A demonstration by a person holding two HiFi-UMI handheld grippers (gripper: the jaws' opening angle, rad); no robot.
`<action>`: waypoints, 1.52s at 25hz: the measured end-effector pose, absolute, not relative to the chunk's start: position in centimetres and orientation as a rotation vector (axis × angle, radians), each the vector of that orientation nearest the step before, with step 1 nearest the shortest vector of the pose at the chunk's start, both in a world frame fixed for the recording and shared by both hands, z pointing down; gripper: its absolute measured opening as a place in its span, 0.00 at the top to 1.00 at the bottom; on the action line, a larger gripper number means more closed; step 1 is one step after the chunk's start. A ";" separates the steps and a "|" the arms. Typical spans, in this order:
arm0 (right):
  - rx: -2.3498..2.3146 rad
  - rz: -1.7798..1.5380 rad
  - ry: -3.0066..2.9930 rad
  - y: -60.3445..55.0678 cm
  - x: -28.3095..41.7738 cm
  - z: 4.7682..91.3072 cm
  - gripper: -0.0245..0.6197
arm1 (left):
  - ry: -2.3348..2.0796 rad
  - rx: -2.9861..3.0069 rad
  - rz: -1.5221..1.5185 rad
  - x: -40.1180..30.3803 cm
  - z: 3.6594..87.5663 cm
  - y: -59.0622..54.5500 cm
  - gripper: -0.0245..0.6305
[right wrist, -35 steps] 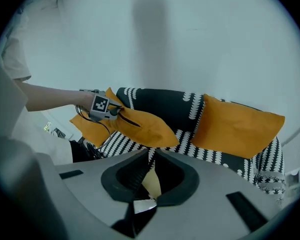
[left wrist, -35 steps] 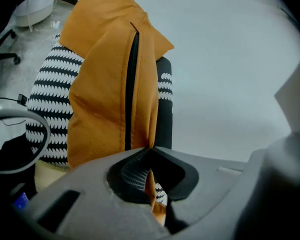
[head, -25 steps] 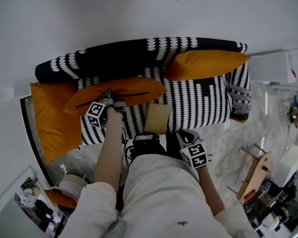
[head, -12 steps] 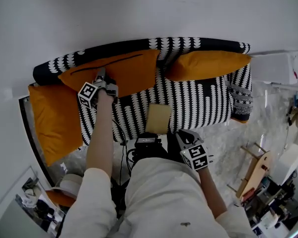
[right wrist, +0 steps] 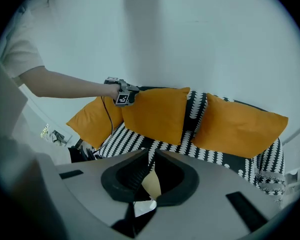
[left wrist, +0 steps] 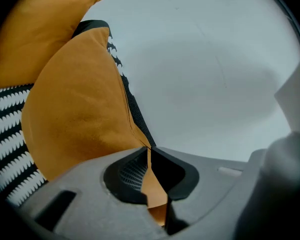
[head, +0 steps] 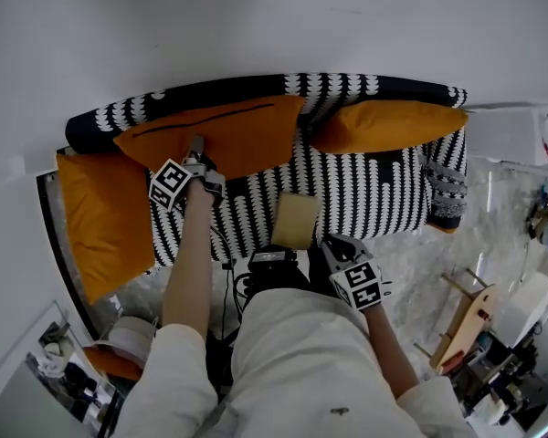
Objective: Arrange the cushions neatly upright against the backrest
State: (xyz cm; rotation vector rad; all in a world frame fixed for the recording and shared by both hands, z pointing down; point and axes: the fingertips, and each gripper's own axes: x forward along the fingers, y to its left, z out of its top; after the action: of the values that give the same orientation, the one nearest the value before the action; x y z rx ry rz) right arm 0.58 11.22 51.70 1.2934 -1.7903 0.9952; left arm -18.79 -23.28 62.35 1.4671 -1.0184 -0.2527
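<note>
The left tool (head: 197, 146) is pinched shut on the middle cushion (head: 228, 133); in the left gripper view a fold of orange fabric from the cushion's edge sits squeezed between the two jaws. In the right gripper view this grip falls at the cushion's upper left corner. The cushion stands upright on the seat of the black-and-white patterned sofa (head: 365, 190), its back against the backrest (head: 256, 88) and its zip edge uppermost. The person's left forearm (head: 187, 254) stretches out across the seat to reach it.

A second orange cushion (head: 96, 217) lies at the left end of the sofa, against the armrest and just beside the held one. A third orange cushion (head: 393, 124) leans against the backrest on the right side, slightly tilted; a strip of patterned backrest shows between it and the middle cushion.

The right tool (head: 331, 245) hangs low in front of the sofa, close to the person's body and well apart from the cushions, pointing steeply down. Its jaws are pressed together at the tips and pinch none of the cushions; a pale surface shows through the gap behind the tips. A pale yellowish flat pad (head: 296, 219) lies on the front of the seat, near this tool. A plain white wall (head: 256, 16) rises behind the sofa
</note>
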 end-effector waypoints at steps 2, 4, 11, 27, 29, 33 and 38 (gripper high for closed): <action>1.287 0.991 -1.793 10.8 0.4 51.6 0.93 | -1.027 1.500 -0.216 -19.0 61.9 -22.1 0.94; 1.279 0.991 -1.790 10.6 0.4 51.6 0.93 | -1.056 1.526 -0.155 -19.1 62.0 -20.7 0.94; 1.254 0.983 -1.780 10.6 0.2 51.6 0.93 | -0.980 1.453 -0.092 -18.5 66.1 -20.3 0.94; 1.258 0.842 -1.895 10.0 0.2 49.4 0.93 | -1.013 1.903 0.158 -19.8 57.6 -15.1 0.94; 1.266 0.822 -1.924 9.9 0.4 48.9 0.93 | -0.986 1.976 0.175 -19.4 55.6 -13.0 0.94; 1.297 0.786 -1.970 10.5 1.6 47.7 0.93 | -0.839 2.101 0.245 -16.5 52.4 -7.3 0.94; 1.355 0.763 -1.997 13.5 4.4 46.5 0.93 | -0.711 2.289 0.451 -11.3 50.0 0.6 0.94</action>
State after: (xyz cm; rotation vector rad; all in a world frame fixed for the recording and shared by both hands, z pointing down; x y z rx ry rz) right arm 4.43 13.47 46.46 1.3550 -1.9974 0.7633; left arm -11.31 0.58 50.01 2.2892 -0.7112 0.4513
